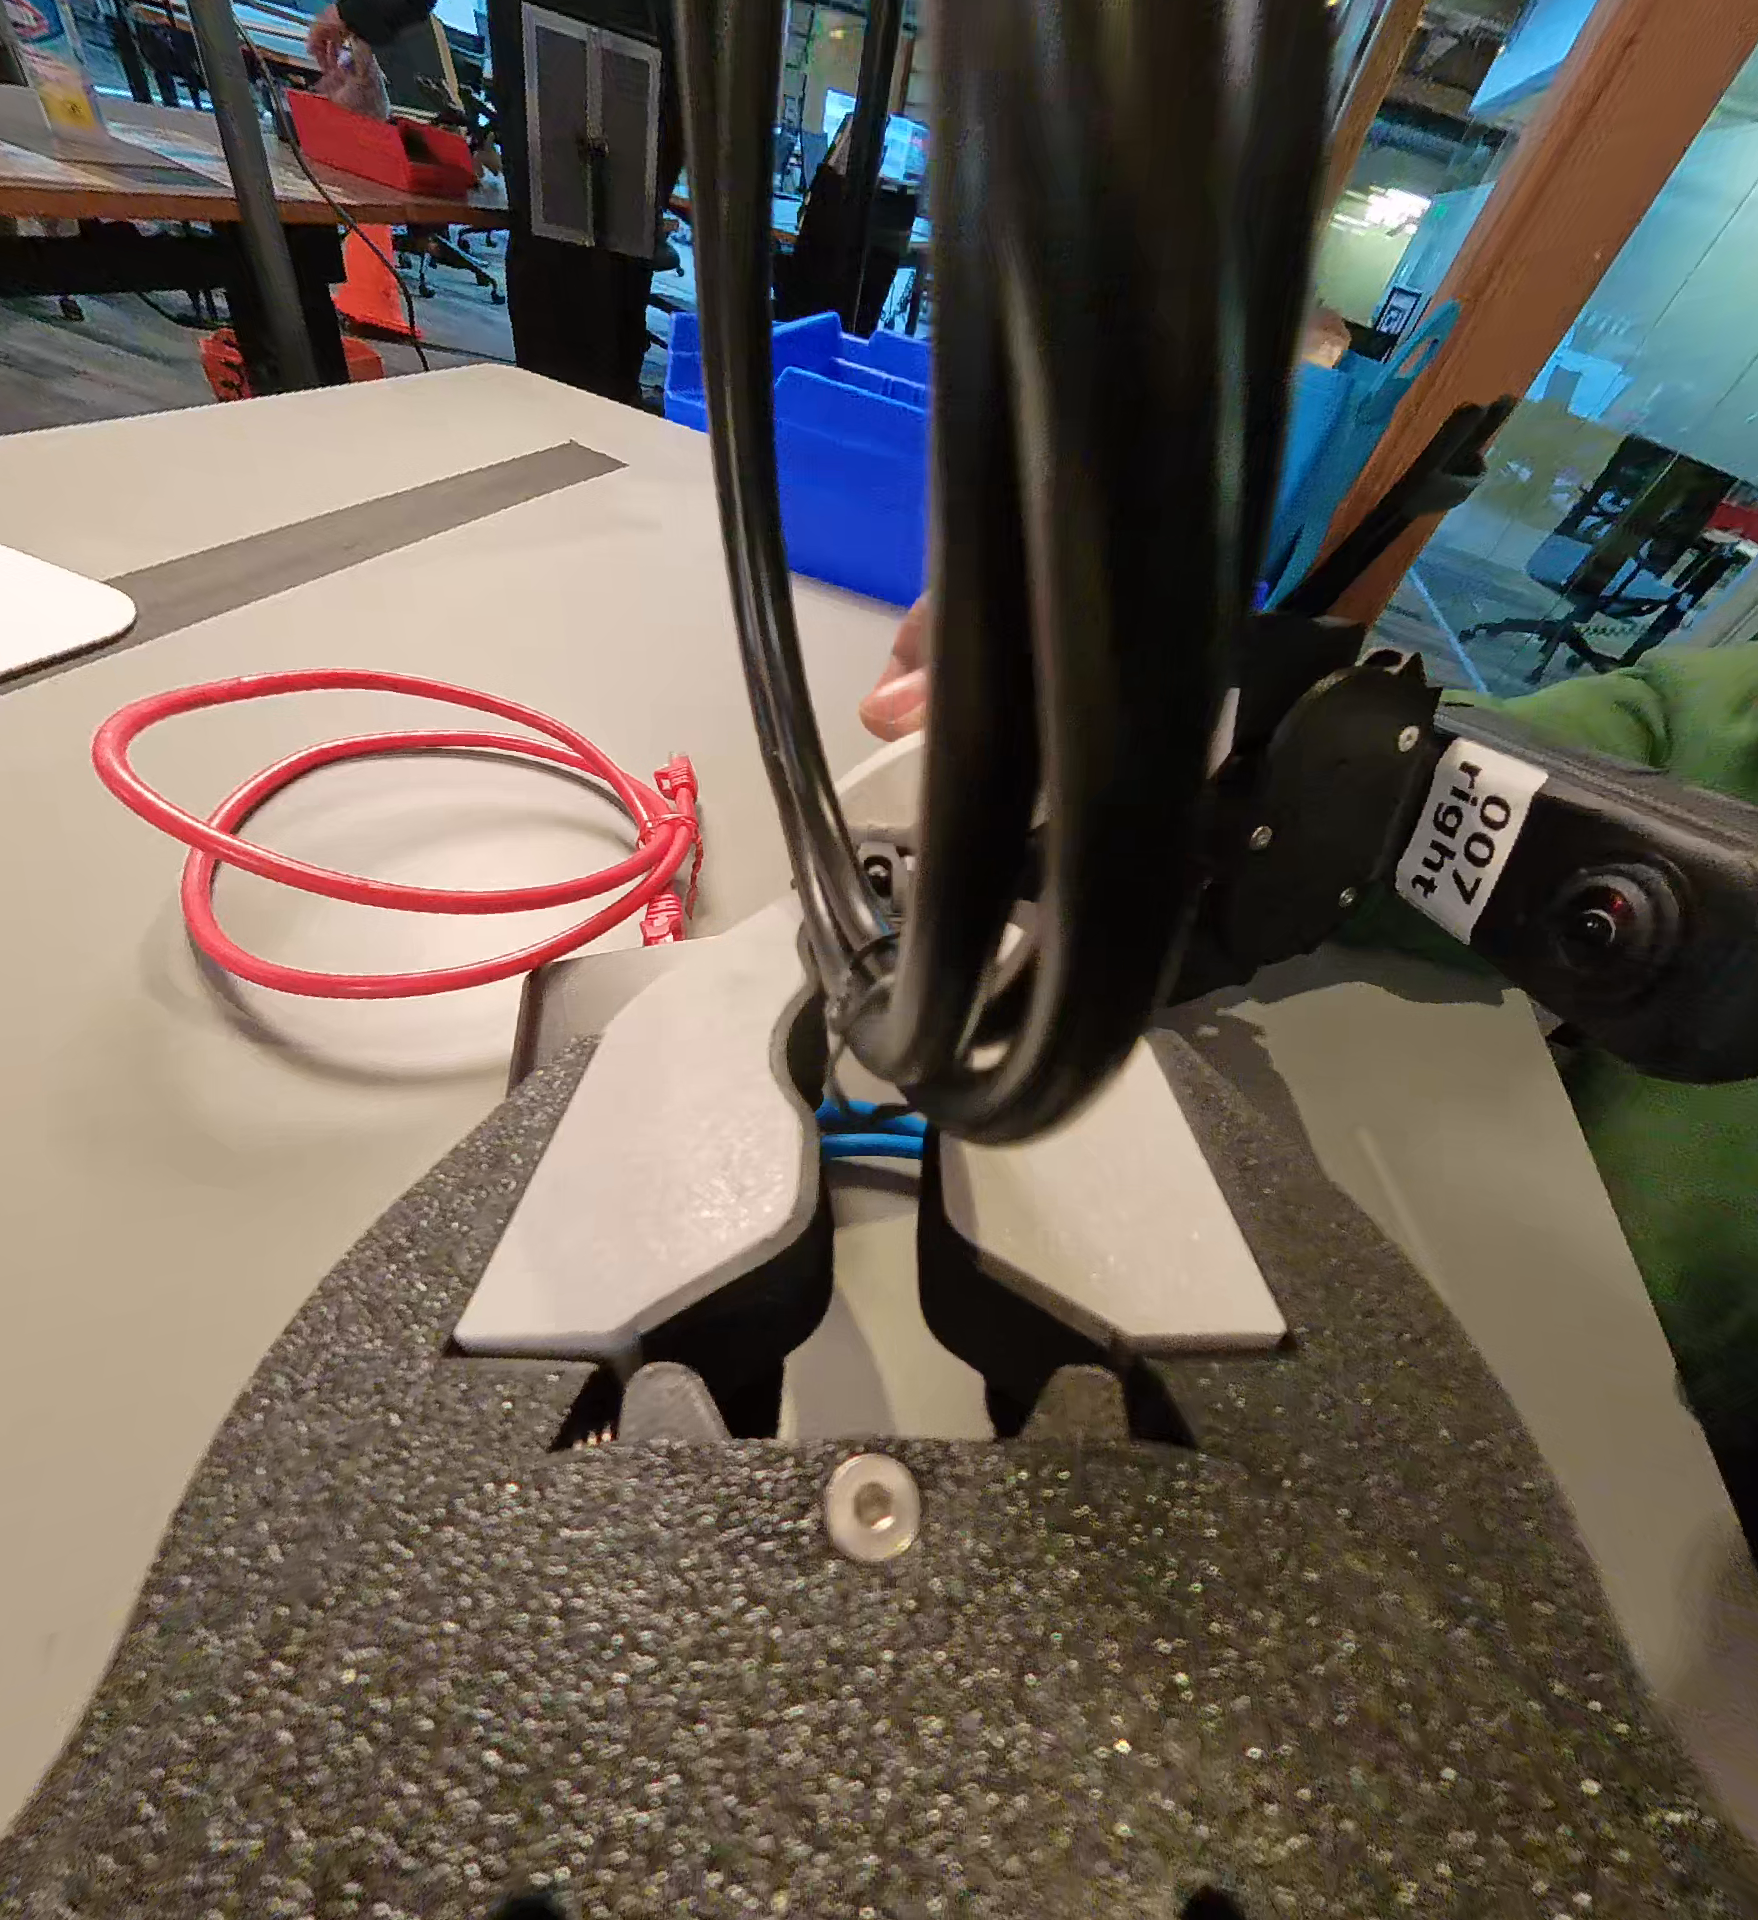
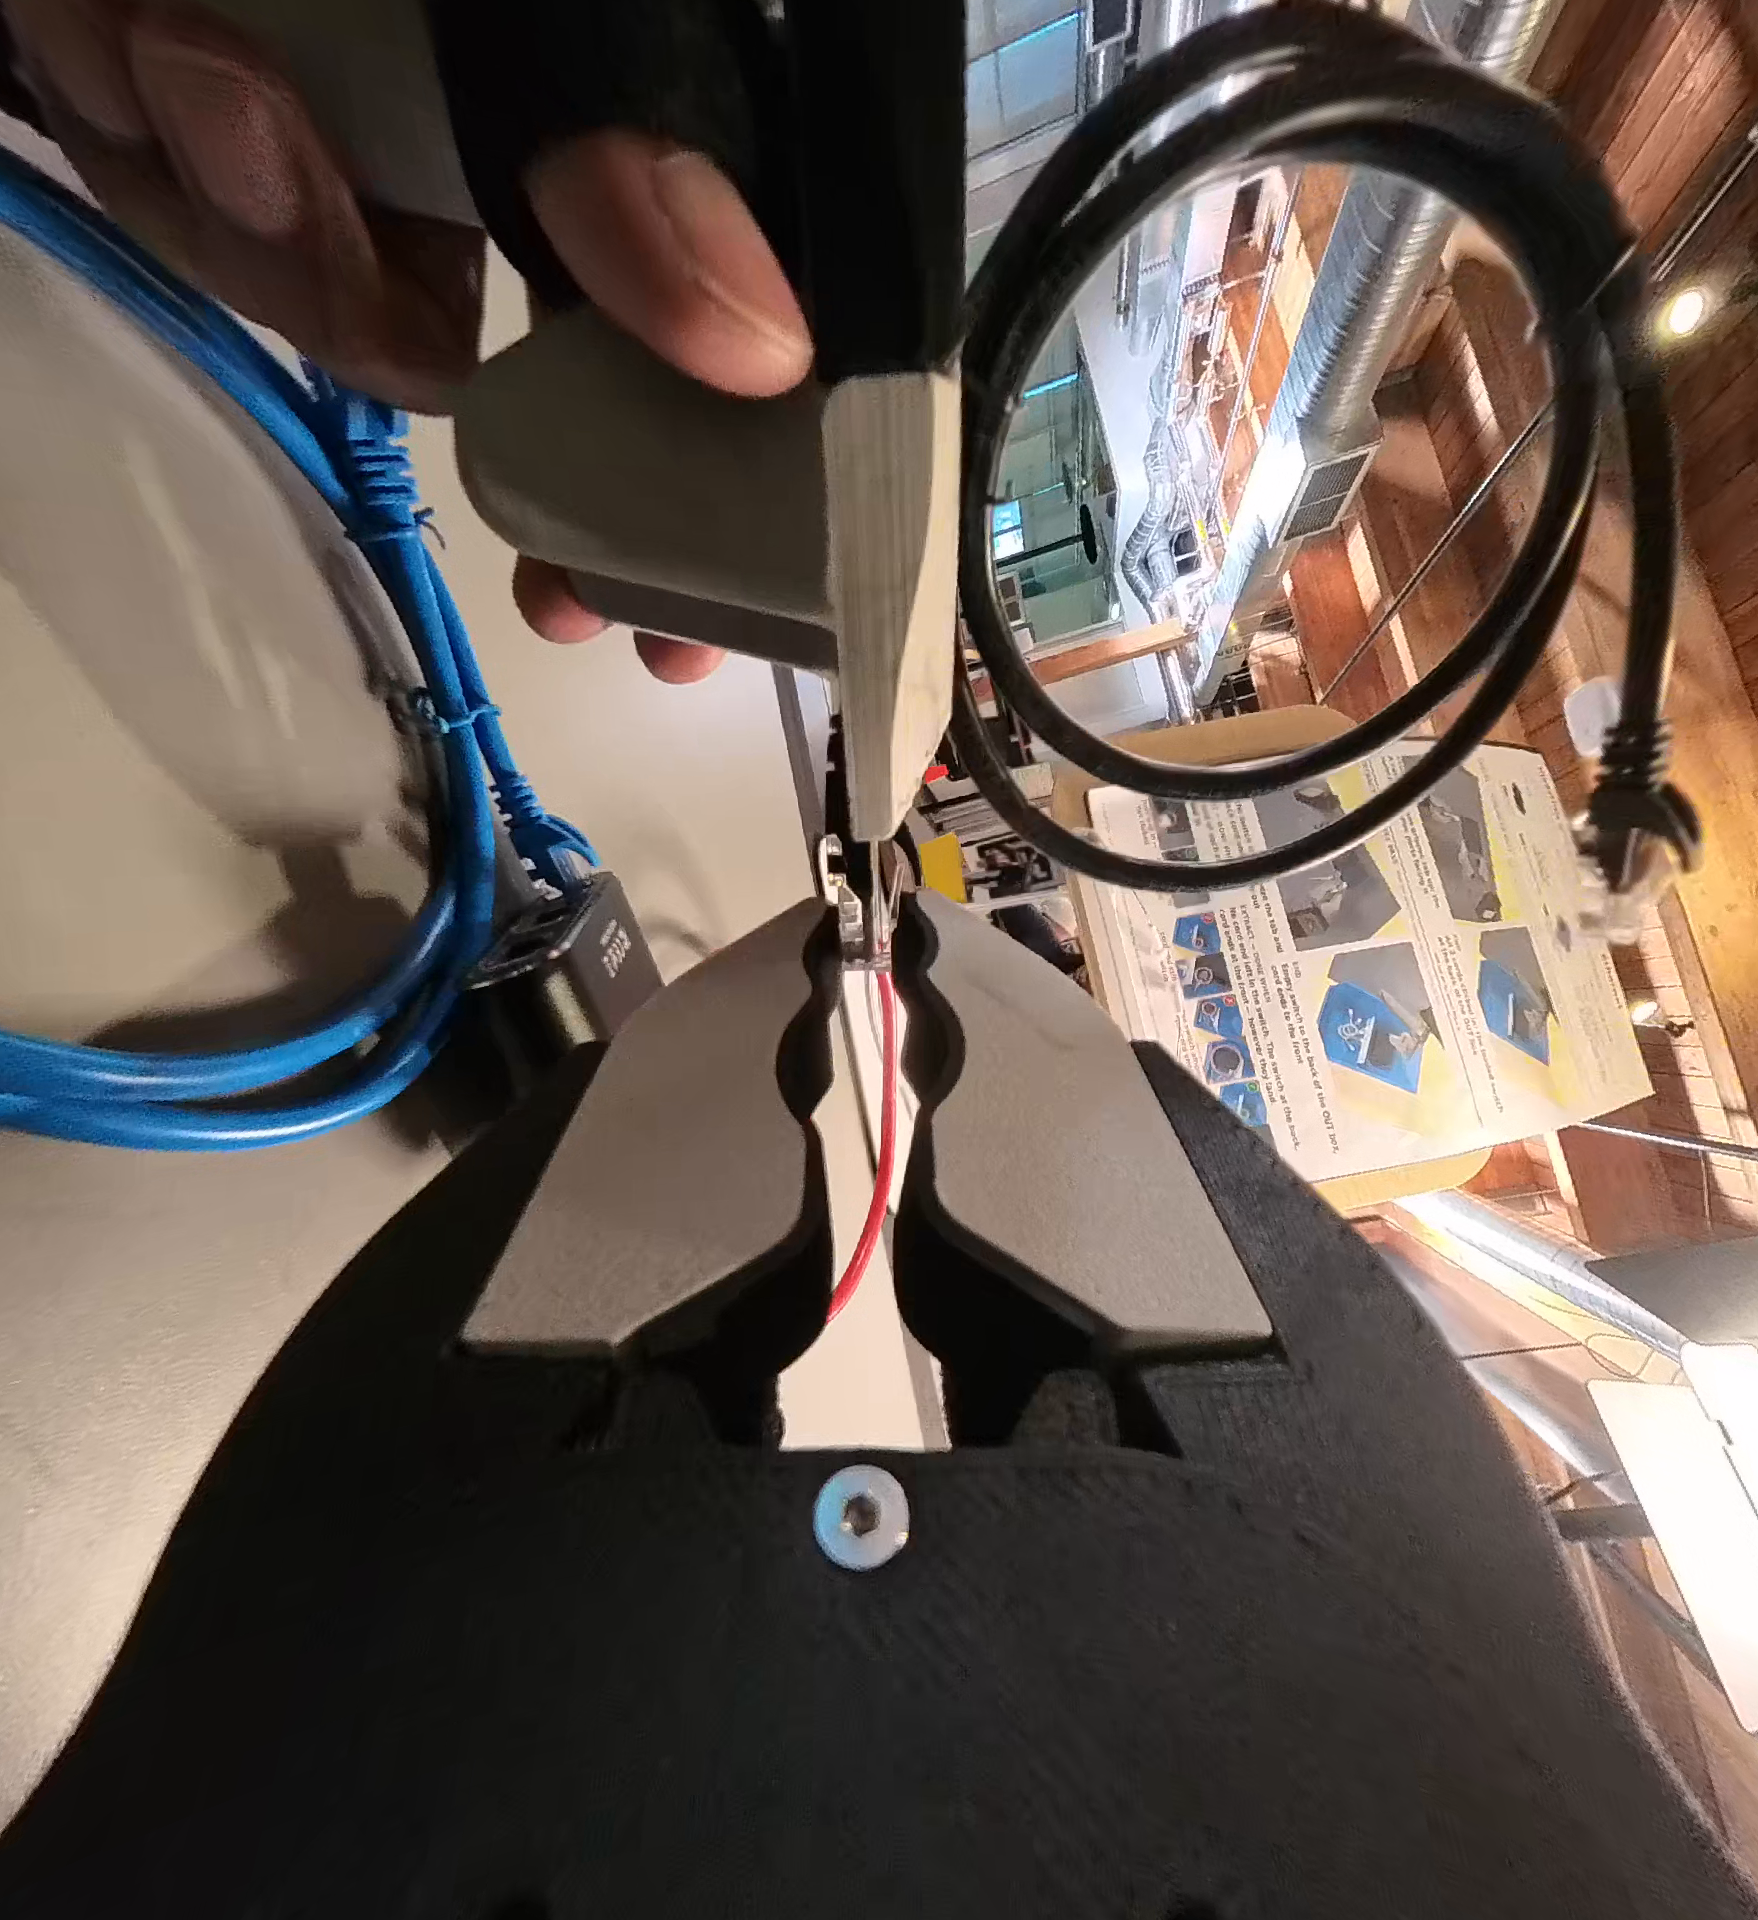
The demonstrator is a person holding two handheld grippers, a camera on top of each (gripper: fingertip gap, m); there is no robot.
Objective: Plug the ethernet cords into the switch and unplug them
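A coiled black ethernet cord [image 1: 1020,582] hangs in a loop off the tips of my left gripper [image 1: 859,1023], which looks shut on it. In the right wrist view the loop [image 2: 1270,447] stands to the right, and one clear plug [image 2: 1623,873] dangles free. My right gripper [image 2: 870,935] is nearly shut on the cord's other clear plug [image 2: 849,909], right at the left gripper's fingertip [image 2: 890,748]. A blue cord [image 2: 439,727] lies coiled on the table and is plugged into the small black switch [image 2: 584,977]. A red cord [image 1: 387,831] lies coiled to the left.
The grey table [image 1: 335,1195] carries a white pad [image 1: 2,613] at the far left. Blue bins [image 1: 854,457] stand past the far edge. A person's hand [image 2: 667,249] grips the left gripper's body. An instruction sheet [image 2: 1374,956] stands beyond the table. Less than 4 cm separates the two grippers' tips.
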